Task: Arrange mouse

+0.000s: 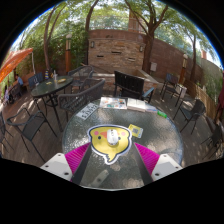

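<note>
Outdoor patio seen from a hand-held gripper (110, 158) that carries a yellow mouse (110, 141) over a round glass table (95, 180).

The gripper's two fingers reach forward from the near edge, each with a magenta pad (76, 156) on its inner face. The yellow mouse, with a dark mark on its top, sits between the pads, and both seem to press against its sides, so the gripper is clenched on it. Below and ahead lies the glass tabletop, with a small card (136, 130) on it just right of the mouse and a dark flat item (85, 112) farther off to the left. Beyond the table stand dark metal chairs (78, 98), another round table (48, 86) at far left, a brick wall (115, 48) and trees (150, 15).
</note>
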